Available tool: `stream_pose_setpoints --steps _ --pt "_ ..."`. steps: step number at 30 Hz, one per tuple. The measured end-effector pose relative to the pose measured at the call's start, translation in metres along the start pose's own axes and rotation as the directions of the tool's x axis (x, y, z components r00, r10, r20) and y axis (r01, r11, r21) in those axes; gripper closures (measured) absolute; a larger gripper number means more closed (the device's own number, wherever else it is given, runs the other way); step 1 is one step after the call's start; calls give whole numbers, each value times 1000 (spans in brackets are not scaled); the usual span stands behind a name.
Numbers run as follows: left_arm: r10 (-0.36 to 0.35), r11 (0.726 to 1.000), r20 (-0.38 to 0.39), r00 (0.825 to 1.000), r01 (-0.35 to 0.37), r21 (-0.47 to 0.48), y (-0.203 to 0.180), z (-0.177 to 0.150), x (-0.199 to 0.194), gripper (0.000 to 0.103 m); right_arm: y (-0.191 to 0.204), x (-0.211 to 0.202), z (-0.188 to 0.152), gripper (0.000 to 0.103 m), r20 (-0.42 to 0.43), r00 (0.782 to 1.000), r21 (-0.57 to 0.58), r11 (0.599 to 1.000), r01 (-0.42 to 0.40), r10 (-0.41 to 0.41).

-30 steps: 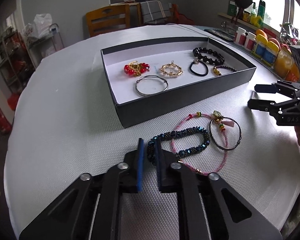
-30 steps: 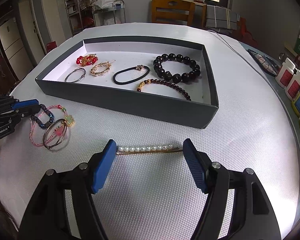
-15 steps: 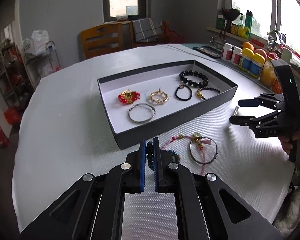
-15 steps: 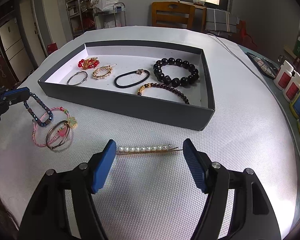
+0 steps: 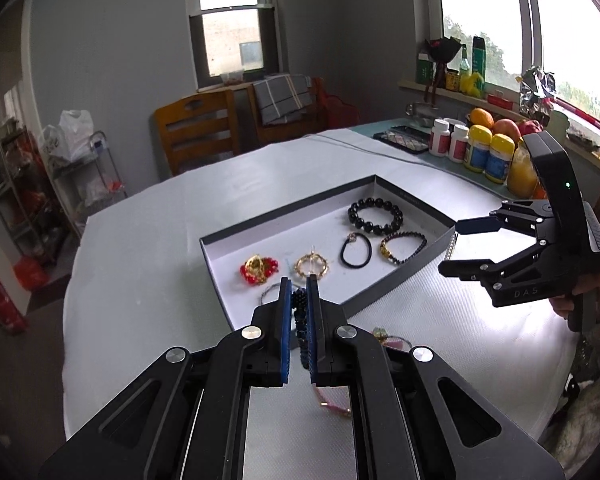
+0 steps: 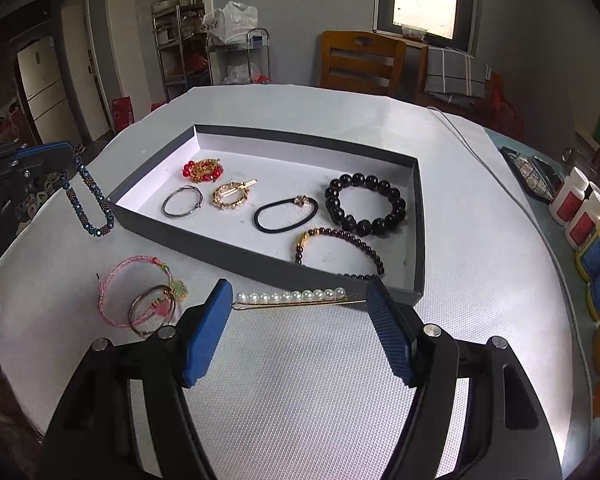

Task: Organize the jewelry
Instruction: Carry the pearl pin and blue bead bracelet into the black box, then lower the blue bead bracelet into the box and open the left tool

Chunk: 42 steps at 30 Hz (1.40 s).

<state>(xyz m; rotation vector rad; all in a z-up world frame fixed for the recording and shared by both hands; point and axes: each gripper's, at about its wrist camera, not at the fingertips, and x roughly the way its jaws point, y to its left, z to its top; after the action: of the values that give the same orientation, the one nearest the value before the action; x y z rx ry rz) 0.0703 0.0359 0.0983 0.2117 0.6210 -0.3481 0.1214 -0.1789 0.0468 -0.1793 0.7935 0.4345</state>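
Nearest, the right gripper (image 6: 300,320) stands spread wide around the pearl hair clip (image 6: 290,296) on the table (image 6: 300,400). At nine o'clock lies the pink cord bracelet (image 6: 134,292). Farther, at ten o'clock, the left gripper (image 5: 299,300) pinches the blue beaded bracelet (image 6: 90,200), dangling beside the gray tray (image 6: 240,258).
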Motion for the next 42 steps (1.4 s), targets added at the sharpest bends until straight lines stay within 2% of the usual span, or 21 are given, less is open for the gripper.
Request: stream_pose_setpoints --steps 4,9,16,24,33,38,42 --pt "-4 1000 15 1000 3 14 2 22 7 96 -1 0 18 35 23 1000 -3 1000 0 0" --pt "22 999 -11 1000 -21 34 7 47 39 96 1 12 40 35 28 1000 -5 1000 -15 15" --pt "-24 1000 -72 997 25 6 15 65 98 96 20 48 50 35 -10 998 -17 998 -54 54" --pt "-98 994 -105 990 92 -61 13 63 144 96 17 81 46 34 -56 993 40 994 -99 101" --pt "-1 996 -128 992 -11 -89 23 56 174 96 17 85 44 35 -79 990 37 993 -114 117" --pt "9 995 -158 987 -25 -101 30 54 186 96 17 86 46 34 -96 989 36 993 -111 114" --pt "28 996 -179 984 -42 -73 26 54 190 96 17 91 49 34 -116 989 35 995 -94 97"
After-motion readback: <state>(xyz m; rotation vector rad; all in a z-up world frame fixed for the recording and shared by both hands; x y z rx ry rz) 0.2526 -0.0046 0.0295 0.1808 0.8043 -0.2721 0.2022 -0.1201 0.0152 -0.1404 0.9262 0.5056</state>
